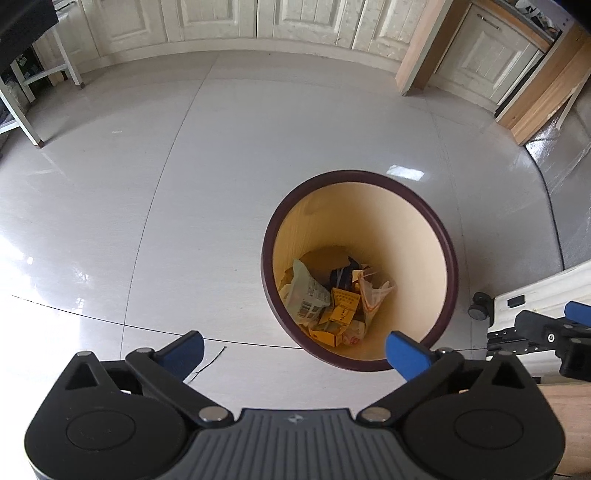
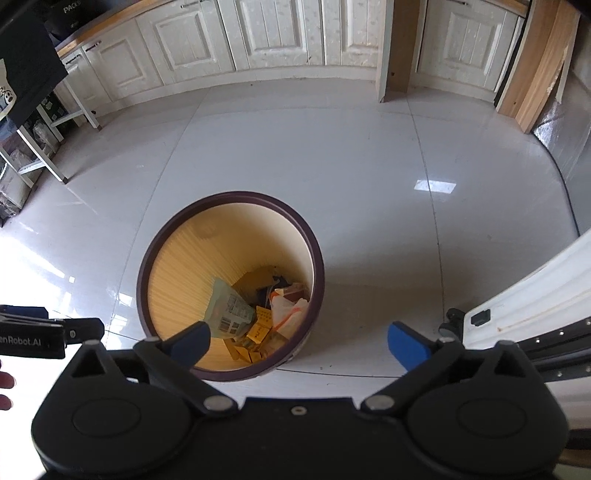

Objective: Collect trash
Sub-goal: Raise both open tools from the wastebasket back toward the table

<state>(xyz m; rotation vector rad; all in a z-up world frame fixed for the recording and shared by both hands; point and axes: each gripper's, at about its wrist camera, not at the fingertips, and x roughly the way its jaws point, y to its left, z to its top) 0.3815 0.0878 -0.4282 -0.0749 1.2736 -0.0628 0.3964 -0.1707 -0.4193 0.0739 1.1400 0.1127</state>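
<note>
- On the left we see the white metal-legged rack (image 2: 44,147) standing by the cream panelled cabinets (image 2: 273,33); well clear of it, the glossy pale grey tiled floor (image 1: 147,203) lies open.
- Our left gripper (image 1: 295,352) hangs with its blue fingers (image 1: 184,350) spread wide and nothing between them, just left of the bin's near rim.
- The round bin with the dark maroon rim and cream ribbed inside (image 1: 369,229) stands upright on the floor, and the trash sits at its bottom: a crumpled pale green wrapper (image 1: 306,291), yellow card packets (image 1: 341,310) and a clear plastic bag (image 1: 375,295).
- We judge these pieces light, soft and crinkly; a pinch on a folded edge would hold best.
- Our right gripper (image 2: 299,345) is likewise spread wide and empty above the rim.
- Rightmost, a white wheeled unit (image 2: 524,295) crowds that side.
</note>
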